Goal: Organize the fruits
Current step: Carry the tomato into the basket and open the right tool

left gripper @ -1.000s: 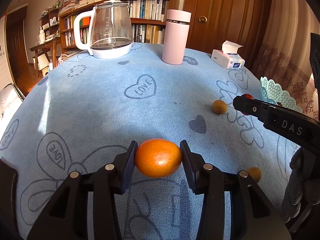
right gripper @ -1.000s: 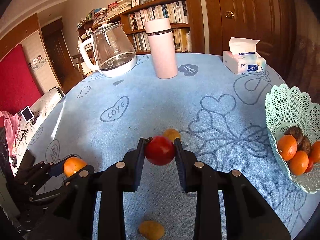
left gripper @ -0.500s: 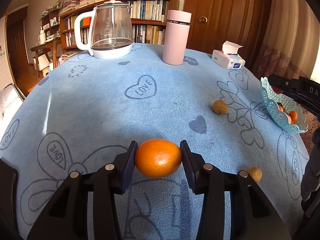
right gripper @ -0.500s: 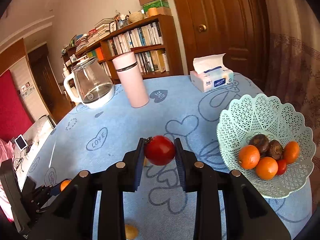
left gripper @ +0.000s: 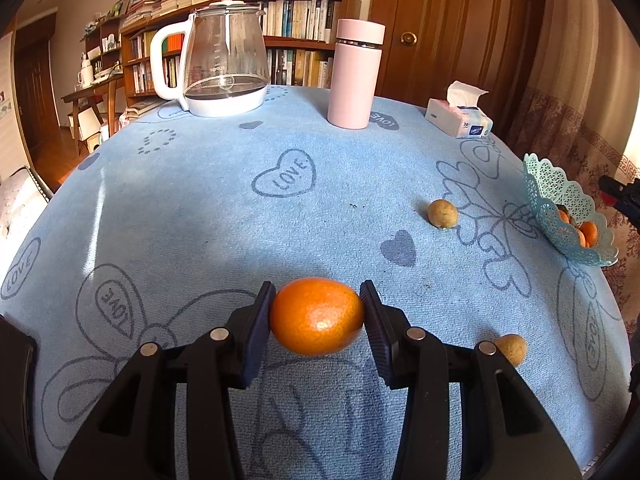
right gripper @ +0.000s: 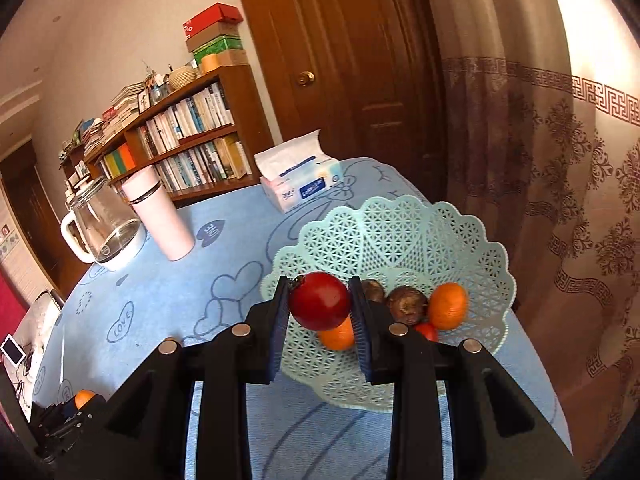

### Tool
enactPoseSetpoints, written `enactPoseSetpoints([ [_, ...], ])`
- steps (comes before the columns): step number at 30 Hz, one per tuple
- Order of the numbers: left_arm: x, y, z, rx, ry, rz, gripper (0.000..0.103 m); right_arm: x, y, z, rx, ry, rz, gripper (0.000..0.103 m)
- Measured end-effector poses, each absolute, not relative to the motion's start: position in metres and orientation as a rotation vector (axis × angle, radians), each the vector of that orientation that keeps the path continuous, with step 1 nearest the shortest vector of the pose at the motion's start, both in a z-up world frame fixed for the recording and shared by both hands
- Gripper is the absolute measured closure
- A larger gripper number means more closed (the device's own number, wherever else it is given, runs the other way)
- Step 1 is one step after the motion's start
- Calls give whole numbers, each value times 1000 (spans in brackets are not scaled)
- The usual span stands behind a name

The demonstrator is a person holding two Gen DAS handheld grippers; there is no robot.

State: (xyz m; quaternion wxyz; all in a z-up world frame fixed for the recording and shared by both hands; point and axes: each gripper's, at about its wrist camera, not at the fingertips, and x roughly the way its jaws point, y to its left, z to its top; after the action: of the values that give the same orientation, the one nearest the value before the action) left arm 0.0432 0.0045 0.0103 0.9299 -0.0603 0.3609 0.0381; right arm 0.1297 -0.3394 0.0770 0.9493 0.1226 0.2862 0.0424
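left gripper (left gripper: 316, 316) pinching orange (left gripper: 317, 315) just above cloth (left gripper: 200, 216) | right gripper (right gripper: 320, 308) clamped on red fruit (right gripper: 320, 306), over basket (right gripper: 400, 232) rim | basket: oranges, brown fruits | two brown fruits (left gripper: 442, 213) loose on cloth

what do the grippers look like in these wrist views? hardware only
Both look alike. Left gripper and right gripper: matte black plastic frames with triangular cut-outs, round silver screw heads along the linkage, and two flat fingers with dark blue ribbed pads. No cables or markings show, and no hand or sleeve is clearly visible.
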Motion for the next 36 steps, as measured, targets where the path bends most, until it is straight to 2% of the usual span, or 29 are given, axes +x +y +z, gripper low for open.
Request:
enactPoseSetpoints([
  [12,43,3,10,-111,742,94,59,131,-382,48,256,660,-31,73],
  [28,43,3,11,-104,741,114,59,126,-393,46,286,653,-51,73],
  [30,43,3,11,-106,741,117,59,124,-395,48,291,636,-66,71],
  [34,43,5,13,-114,740,124,59,116,-400,54,294,576,-107,60],
  [36,43,4,14,-108,739,124,59,111,-403,57,297,548,-127,58],
])
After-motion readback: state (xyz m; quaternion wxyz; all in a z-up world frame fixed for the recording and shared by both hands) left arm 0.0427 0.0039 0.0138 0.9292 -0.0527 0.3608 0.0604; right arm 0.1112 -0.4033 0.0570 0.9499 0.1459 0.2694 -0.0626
